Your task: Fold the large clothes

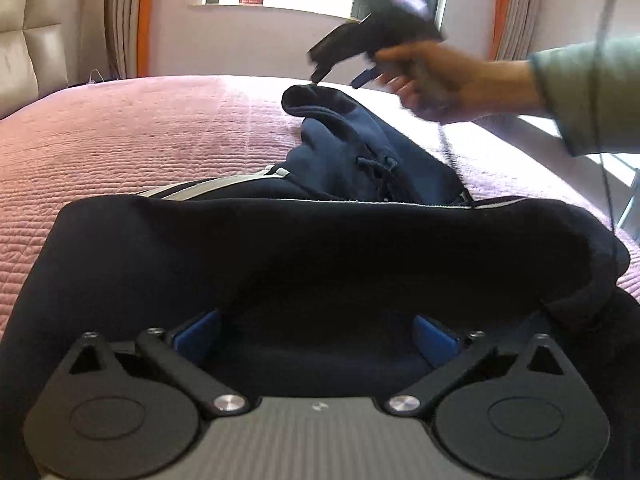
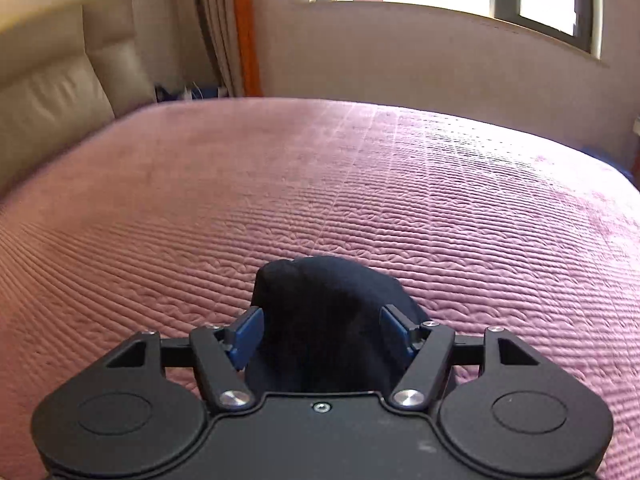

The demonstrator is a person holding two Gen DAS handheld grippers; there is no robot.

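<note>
Right gripper [image 1: 340,76] motion-blurred; dark garment [image 1: 320,256] cut off by frame bottom, hiding bedspread [image 1: 120,140] beneath.

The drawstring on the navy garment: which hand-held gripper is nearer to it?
Right. The right hand-held gripper hangs just beyond the drawstring; the left hand-held gripper sits at the garment's near folded edge.

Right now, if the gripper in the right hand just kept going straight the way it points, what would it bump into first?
The right gripper would first meet the rounded fold of dark navy fabric lying between its open blue pads, then probably the pink quilted bedspread beyond; depth is unclear.
</note>
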